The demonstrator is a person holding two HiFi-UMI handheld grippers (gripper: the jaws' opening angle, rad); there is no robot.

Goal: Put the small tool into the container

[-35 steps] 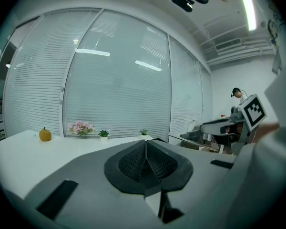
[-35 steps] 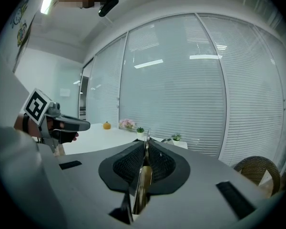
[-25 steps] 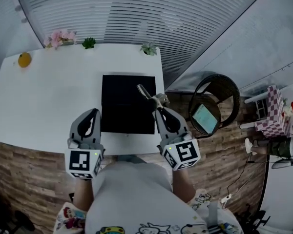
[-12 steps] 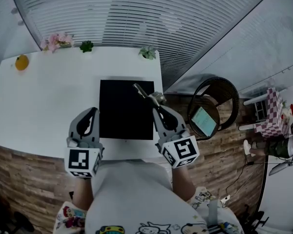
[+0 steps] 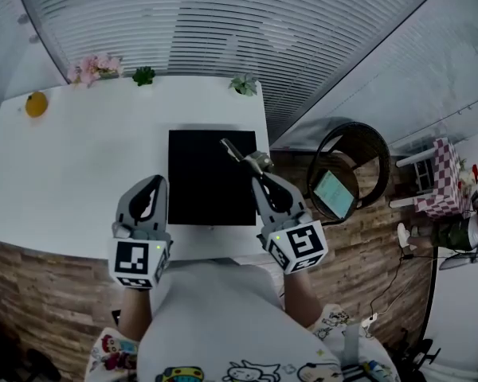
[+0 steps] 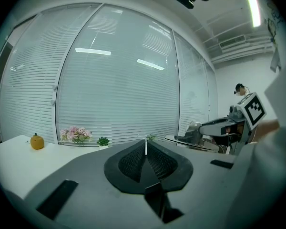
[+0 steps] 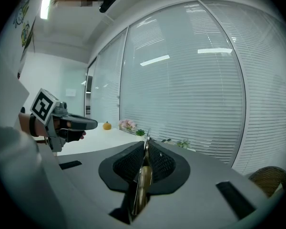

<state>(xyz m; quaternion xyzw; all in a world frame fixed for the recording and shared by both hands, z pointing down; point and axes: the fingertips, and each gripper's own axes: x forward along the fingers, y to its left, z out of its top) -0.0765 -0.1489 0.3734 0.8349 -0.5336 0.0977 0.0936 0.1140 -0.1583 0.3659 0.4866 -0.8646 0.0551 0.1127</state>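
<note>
the carry is in hand: the right claw (image 5: 259,172), pinched narrow on the small tool (image 5: 236,150), holds it over the black container's (image 5: 199,189) right edge, the left claw (image 5: 152,185) closed and empty; next it likely needs lowering inside, then release

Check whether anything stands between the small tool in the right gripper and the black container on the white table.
Nothing visible does. The right gripper is shut on the small tool, which reaches over the right edge of the black container. The left gripper is beside its left edge, out of the path.
</note>
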